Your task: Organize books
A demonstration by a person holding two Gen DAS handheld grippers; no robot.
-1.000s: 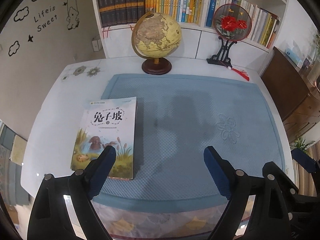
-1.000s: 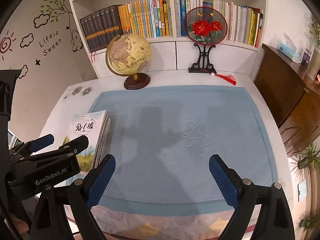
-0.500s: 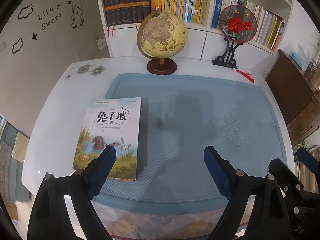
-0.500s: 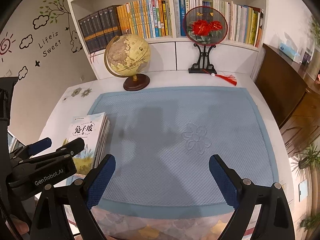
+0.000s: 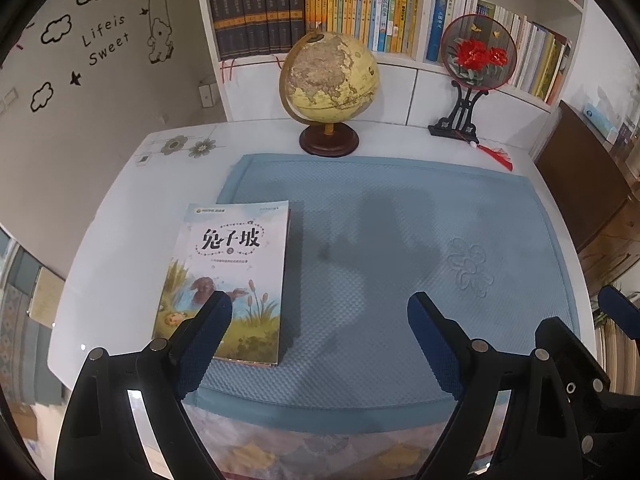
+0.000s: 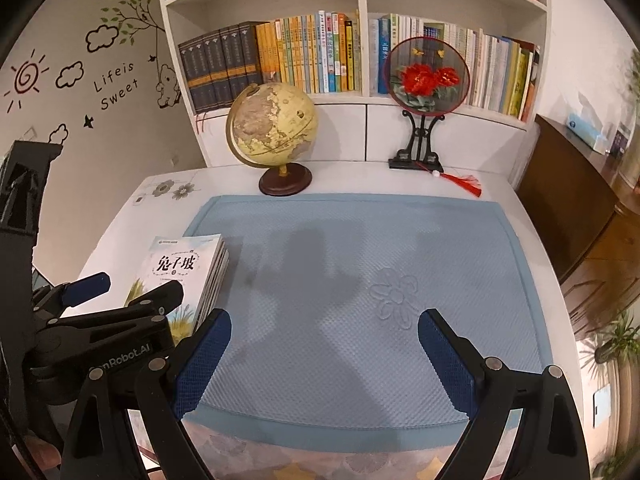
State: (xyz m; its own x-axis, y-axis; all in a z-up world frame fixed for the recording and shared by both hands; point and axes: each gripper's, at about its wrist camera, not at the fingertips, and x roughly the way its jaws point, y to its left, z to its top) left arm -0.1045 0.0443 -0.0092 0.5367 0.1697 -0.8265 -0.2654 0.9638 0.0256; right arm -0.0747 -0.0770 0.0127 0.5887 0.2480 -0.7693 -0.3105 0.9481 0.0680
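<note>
A small stack of books (image 5: pixel 228 276) lies flat on the left part of the blue mat (image 5: pixel 400 240). Its top cover shows reeds and Chinese characters. My left gripper (image 5: pixel 318 304) hangs open above the mat's near edge with nothing between its fingers, and its left finger (image 5: pixel 208 328) overlaps the stack's near corner in the view. In the right wrist view the stack (image 6: pixel 180 268) sits to the left. There my right gripper (image 6: pixel 325 320) is open and empty over the mat's middle front, and the left gripper (image 6: pixel 144 282) hovers over the stack.
A globe (image 5: pixel 332 76) and a red-flower fan ornament on a black stand (image 5: pixel 476 56) stand at the back of the white table (image 5: pixel 120 216). Behind them is a bookshelf (image 6: pixel 312 56) full of upright books. A dark wooden cabinet (image 6: pixel 568 192) is at the right.
Hardly anything: the scene drifts slightly in both views. The stack lies still and both grippers stay open.
</note>
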